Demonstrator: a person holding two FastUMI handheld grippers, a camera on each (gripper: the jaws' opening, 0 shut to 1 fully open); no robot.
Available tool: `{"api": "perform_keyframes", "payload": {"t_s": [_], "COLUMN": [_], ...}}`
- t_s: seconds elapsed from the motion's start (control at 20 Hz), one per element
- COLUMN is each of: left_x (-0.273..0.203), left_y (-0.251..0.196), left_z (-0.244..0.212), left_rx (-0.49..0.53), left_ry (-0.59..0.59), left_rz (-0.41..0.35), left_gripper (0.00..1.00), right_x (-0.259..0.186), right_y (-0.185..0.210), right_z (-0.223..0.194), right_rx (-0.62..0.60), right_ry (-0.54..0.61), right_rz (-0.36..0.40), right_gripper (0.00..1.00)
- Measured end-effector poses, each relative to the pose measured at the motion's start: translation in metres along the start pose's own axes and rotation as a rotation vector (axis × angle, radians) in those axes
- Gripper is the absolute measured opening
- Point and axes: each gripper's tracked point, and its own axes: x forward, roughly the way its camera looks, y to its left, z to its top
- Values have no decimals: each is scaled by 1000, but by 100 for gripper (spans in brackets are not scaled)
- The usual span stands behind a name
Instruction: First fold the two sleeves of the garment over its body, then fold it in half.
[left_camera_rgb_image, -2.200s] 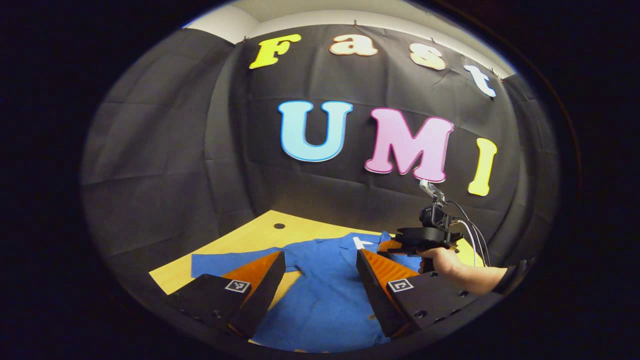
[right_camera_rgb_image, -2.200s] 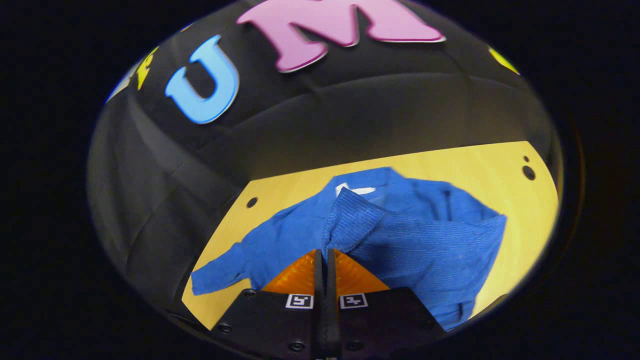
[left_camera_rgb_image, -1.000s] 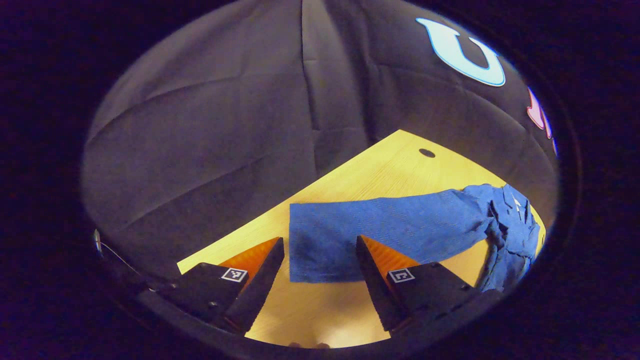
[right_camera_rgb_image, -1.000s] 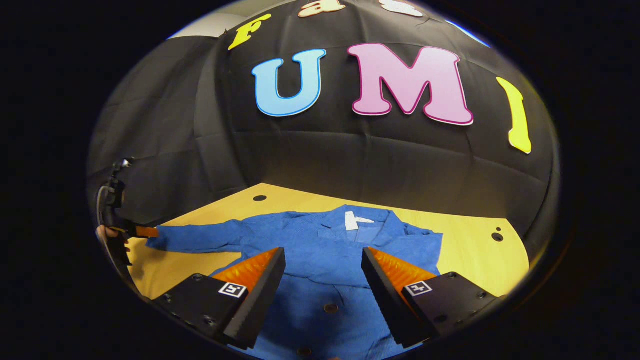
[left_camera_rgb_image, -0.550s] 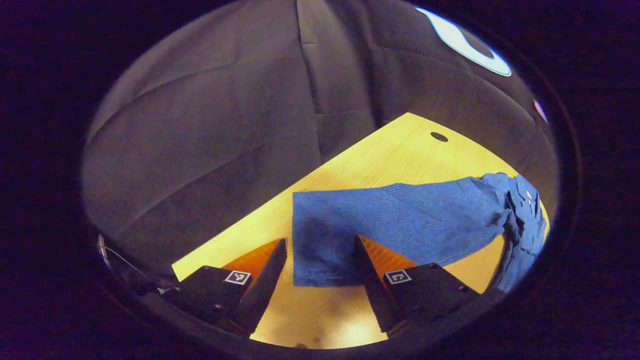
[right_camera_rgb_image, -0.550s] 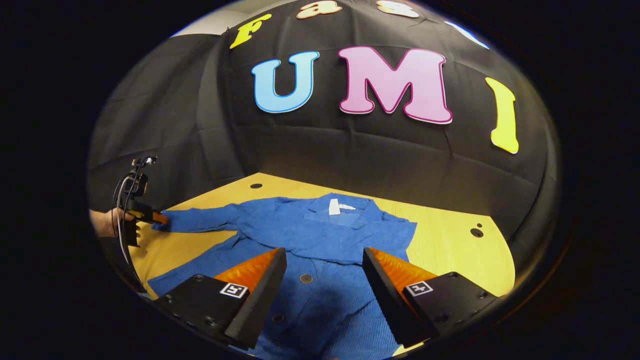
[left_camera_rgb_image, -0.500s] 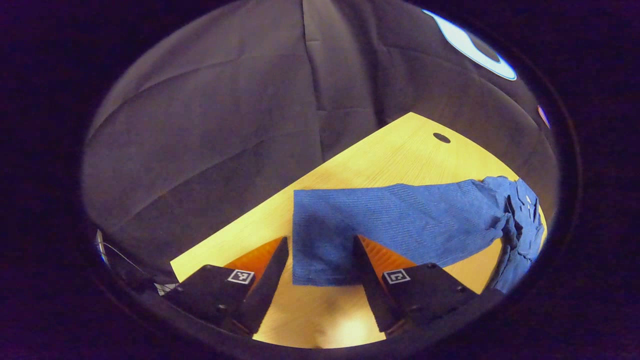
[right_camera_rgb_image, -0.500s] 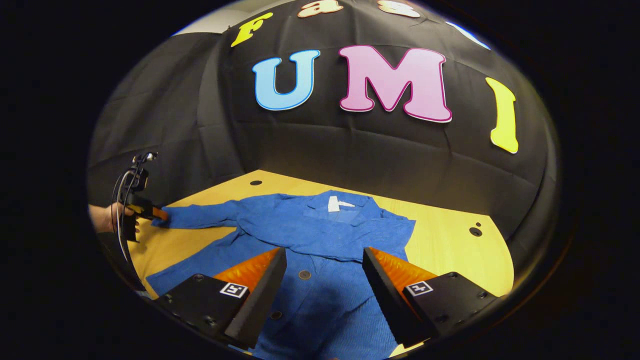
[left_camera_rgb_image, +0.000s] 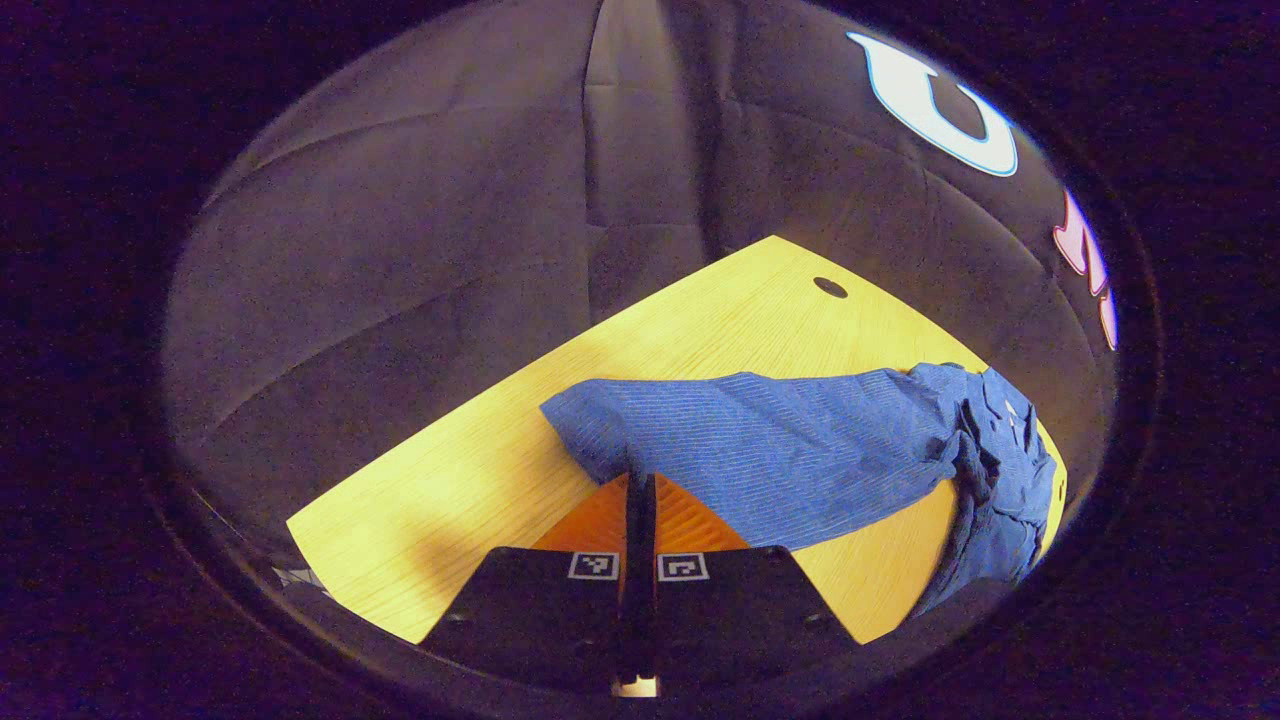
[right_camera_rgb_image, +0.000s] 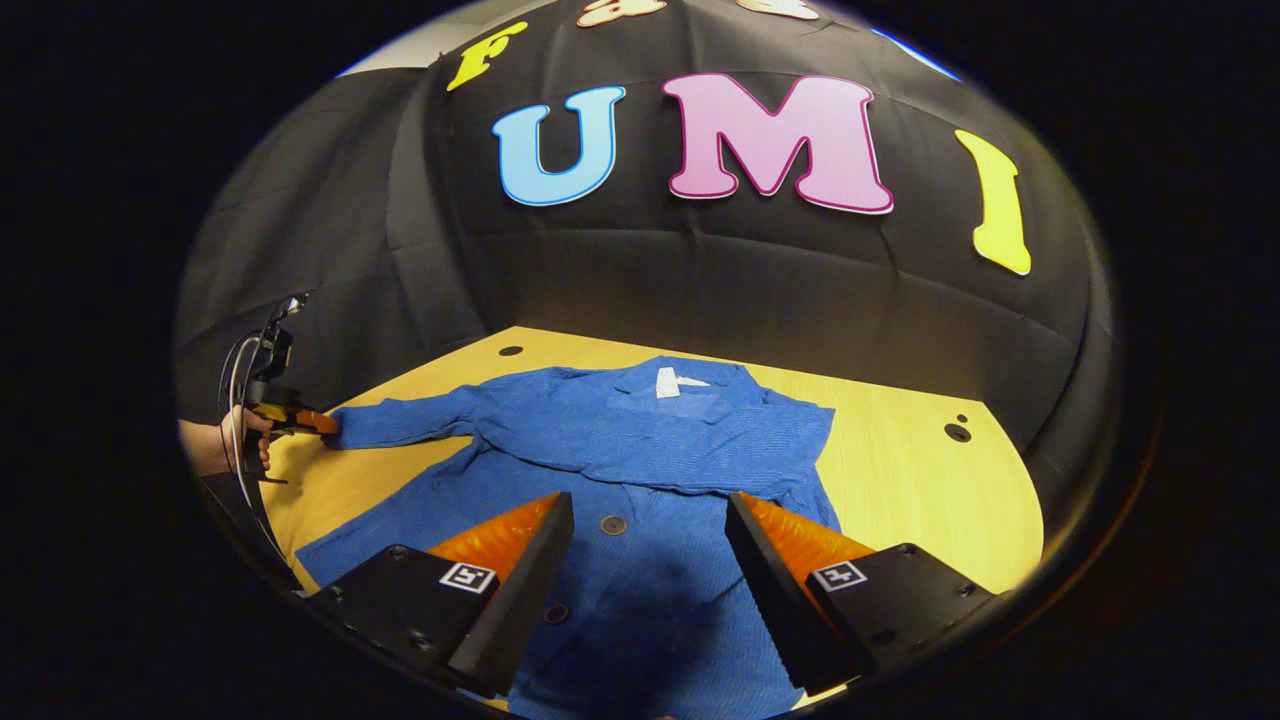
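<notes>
Left gripper (left_camera_rgb_image: 640, 478) has its two fingers pinched together on the cuff end of the blue ribbed sleeve (left_camera_rgb_image: 760, 450), which we see stretched out flat across the yellow wooden table (left_camera_rgb_image: 480, 480) toward the bunched body. Moving right, we've got the blue button-front jacket (right_camera_rgb_image: 640, 440) spread collar-up on the tabletop, its other sleeve (right_camera_rgb_image: 740, 440) already lying folded across the chest. Over it our right gripper (right_camera_rgb_image: 648, 560) hovers with fingers spread wide, gripping nothing.
</notes>
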Motion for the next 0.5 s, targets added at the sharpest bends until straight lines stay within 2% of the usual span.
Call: {"api": "perform_keyframes", "payload": {"t_s": [0.1,0.25,0.35,0.5], "left_x": [-3,-21,-38,-60], "left_y": [-4,-28,-64,-147], "left_z": [4,26,45,63], "left_rx": [-25,-28,-11,41], "left_ry": [-11,-91,-121,-161], "left_rz": [0,-39,-106,-242], "left_gripper": [0,0,0,0], "right_x": [0,-5,-9,-18], "right_y": [-14,-33,-49,-70], "right_z": [-3,-4,-6,-5], "right_rx": [15,30,27,58], "right_ry": [6,11,18,10], "right_rz": [-20,-59,-92,-136], "right_gripper": [98,98,98,98]}}
